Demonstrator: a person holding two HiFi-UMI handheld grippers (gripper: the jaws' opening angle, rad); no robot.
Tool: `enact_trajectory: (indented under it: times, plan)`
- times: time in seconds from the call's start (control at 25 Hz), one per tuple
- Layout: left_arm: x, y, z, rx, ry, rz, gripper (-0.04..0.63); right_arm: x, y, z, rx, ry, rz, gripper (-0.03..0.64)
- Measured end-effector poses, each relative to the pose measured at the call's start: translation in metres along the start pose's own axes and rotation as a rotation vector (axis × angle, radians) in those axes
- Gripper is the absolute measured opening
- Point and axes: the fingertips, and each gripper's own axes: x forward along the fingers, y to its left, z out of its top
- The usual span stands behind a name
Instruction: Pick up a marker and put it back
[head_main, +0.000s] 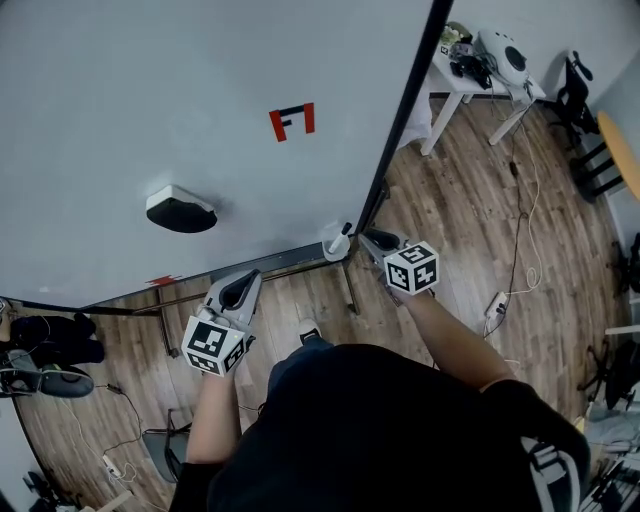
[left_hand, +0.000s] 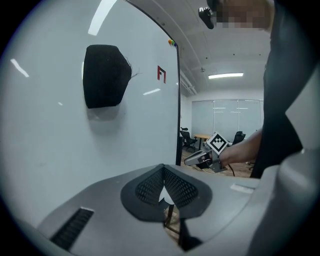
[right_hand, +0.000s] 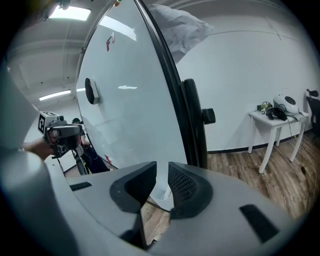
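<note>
Now, by the look of things, reaching in for the marker (head_main: 346, 229), not yet lifted. Find it standing in the small white cup (head_main: 336, 250) at the bottom corner of the whiteboard (head_main: 150, 100), dark top poking up toward roughly 1 o'clock in the head view. Note the right gripper (head_main: 368, 238) just beside that cup, at its 3 o'clock, jaws apart and pressing on nothing. Through the gap in the right gripper view, only the white of the cup beyond. Note also the left gripper (head_main: 243, 287) well apart, at 8 o'clock from the cup, jaws together and empty, with the black eraser (head_main: 180, 210) on the board at its 10 o'clock.

To do this step well:

- Come in from 3 o'clock with the open jaws at the height of the marker's exposed top, above the cup's rim and not around the cup itself.
- Centre that top between the pads before closing, given the short length on show.
- Close gently but fully, then draw upward along the marker's own lean rather than sideways, to avoid tipping or dragging the cup.
- Mind the black frame (right_hand: 192, 125) at 1 o'clock of the jaws in the right gripper view, and pass clear of it.
- Leave the left gripper parked, away from the eraser.
</note>
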Motion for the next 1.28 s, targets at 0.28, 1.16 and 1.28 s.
enact_trajectory:
  times: [0.28, 1.16, 1.28]
  plan:
    - [0.004, 0.01, -0.008, -0.011, 0.012, -0.018, 0.011, 0.024, -0.009, -0.019, 0.035, 0.042, -0.027, 0.077]
    - [0.017, 0.031, -0.023, -0.031, 0.05, -0.05, 0.011, 0.074, -0.024, -0.053, 0.092, 0.129, -0.065, 0.103]
    - [0.019, 0.033, -0.026, -0.035, 0.055, -0.051, 0.011, 0.08, -0.026, -0.055, 0.101, 0.132, -0.065, 0.103]
